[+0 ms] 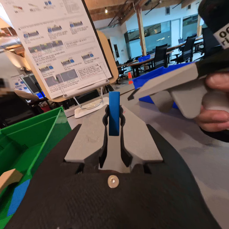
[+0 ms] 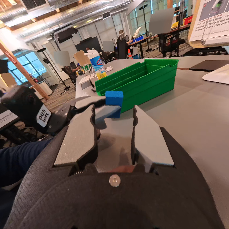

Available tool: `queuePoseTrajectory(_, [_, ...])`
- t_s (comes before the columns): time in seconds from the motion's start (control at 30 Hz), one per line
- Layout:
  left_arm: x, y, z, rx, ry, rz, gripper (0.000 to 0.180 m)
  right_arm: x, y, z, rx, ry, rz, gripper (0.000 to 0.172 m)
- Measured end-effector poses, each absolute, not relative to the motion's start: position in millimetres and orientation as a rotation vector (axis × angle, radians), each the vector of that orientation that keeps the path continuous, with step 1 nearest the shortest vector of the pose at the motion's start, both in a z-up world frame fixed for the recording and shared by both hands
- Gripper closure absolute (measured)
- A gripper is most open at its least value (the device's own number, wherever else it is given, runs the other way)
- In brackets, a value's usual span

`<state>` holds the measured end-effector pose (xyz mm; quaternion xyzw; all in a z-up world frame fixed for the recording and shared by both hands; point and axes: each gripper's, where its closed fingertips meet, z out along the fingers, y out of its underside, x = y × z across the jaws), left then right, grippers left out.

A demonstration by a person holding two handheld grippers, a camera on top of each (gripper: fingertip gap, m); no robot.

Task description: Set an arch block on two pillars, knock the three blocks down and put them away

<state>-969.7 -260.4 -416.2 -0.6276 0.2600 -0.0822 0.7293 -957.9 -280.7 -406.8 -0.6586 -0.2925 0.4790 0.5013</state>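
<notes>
Blue block (image 1: 114,114) stands upright between the black pads (image 1: 105,119) of the left tool (image 1: 114,117), both pads pressed against its narrow sides, so the tool is clamped on it. The block's top rises above the fingertips, and its lower end hangs over the grey table (image 1: 185,154); from the left wrist view I cannot tell whether it touches the surface.

The right wrist view shows the same block (image 2: 114,99) side-on, gripped by the left tool (image 2: 106,105), just in front of the near wall of the green bin (image 2: 148,86). The right tool (image 2: 114,116) has its fingers wide apart with nothing between them but bare table, and it points toward the block from close by.

For moving room, the green bin (image 1: 31,130) lies to the left of the held block with its rim close by, and the blue bin (image 1: 154,74) sits farther off to the right, partly covered by the right tool (image 1: 136,94), which a hand (image 1: 213,116) holds. Ahead, an instruction sheet on a stand (image 1: 62,49) rests on a white base (image 1: 89,109) near the table's far edge. The stretch of table between the bins is open.

Only the left wrist view shows a tan block (image 1: 8,178) and what looks like another blue block (image 1: 17,198) in the green bin, blurred at the frame's corner. Only the right wrist view shows a spray bottle (image 2: 97,66) beyond the green bin.
</notes>
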Motion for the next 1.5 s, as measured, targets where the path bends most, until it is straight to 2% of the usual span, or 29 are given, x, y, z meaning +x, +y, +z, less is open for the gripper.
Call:
queuePoseTrajectory(0.1, [-970, -249, -436, -1.470, 0.596, -0.145, 0.167, -964, -268, -410, -1.577, -0.738, 1.168, 0.115])
queuePoseTrajectory(0.3, [-967, -249, -436, -1.451, 0.613, -0.095, 0.167, -985, -251, -428, -1.652, -0.807, 1.197, 0.122])
queuePoseTrajectory(0.4, [-965, -251, -436, -1.462, 0.597, -0.108, 0.167, -989, -257, -423, -1.600, -0.828, 1.193, 0.140])
queuePoseTrajectory(0.6, [-960, -260, -434, -1.444, 0.613, -0.155, 0.165, -980, -258, -421, -1.536, -0.905, 1.044, 0.141])
queuePoseTrajectory(0.7, [-958, -269, -429, -1.389, 0.633, -0.207, 0.147, -965, -239, -433, -1.586, -0.921, 0.891, 0.141])
queuePoseTrajectory(0.8, [-966, -270, -429, -1.389, 0.649, -0.255, 0.144, -953, -226, -454, -1.629, -1.020, 0.740, 0.141])
queuePoseTrajectory(0.9, [-977, -266, -431, -1.442, 0.632, -0.393, 0.144, -944, -226, -474, -1.624, -1.175, 0.617, 0.141])
queuePoseTrajectory(1.13, [-988, -259, -435, -1.498, 0.607, -0.536, 0.146, -952, -251, -497, -1.571, -1.438, 0.675, 0.141])
queuePoseTrajectory(1.5, [-989, -258, -436, -1.508, 0.599, -0.521, 0.149, -919, -237, -499, -1.660, -1.356, 0.699, 0.141])
